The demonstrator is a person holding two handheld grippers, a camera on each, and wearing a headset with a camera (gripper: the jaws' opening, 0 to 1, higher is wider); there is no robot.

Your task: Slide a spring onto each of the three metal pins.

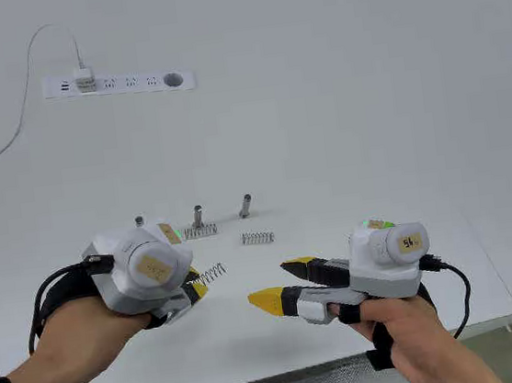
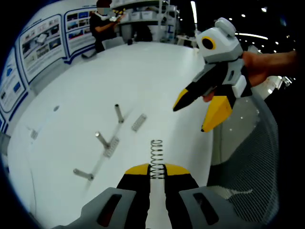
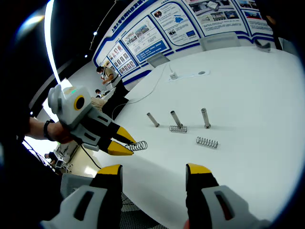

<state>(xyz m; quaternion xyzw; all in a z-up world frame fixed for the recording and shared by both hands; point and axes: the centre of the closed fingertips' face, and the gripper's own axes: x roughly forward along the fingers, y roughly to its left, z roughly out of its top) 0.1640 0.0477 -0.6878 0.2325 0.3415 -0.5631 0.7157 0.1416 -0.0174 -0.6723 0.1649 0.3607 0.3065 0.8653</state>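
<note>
L gripper (image 2: 156,171) clenched on thin coiled steel spring (image 2: 156,153), gripped at near end, rest stuck out fwd of tips | R gripper (image 3: 155,169) released, empty | 3 short grey metal pins (image 1: 198,216) seen upright on white table (image 1: 320,101), beyond spring

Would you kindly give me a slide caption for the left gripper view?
Left gripper holds a spring; three bare pins and two loose springs ahead; right gripper open.

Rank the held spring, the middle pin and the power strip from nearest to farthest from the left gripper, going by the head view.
1. Spring, gripped in the left gripper's jaws.
2. Middle pin, standing just beyond, mid-table.
3. Power strip, far back toward the left.
</note>
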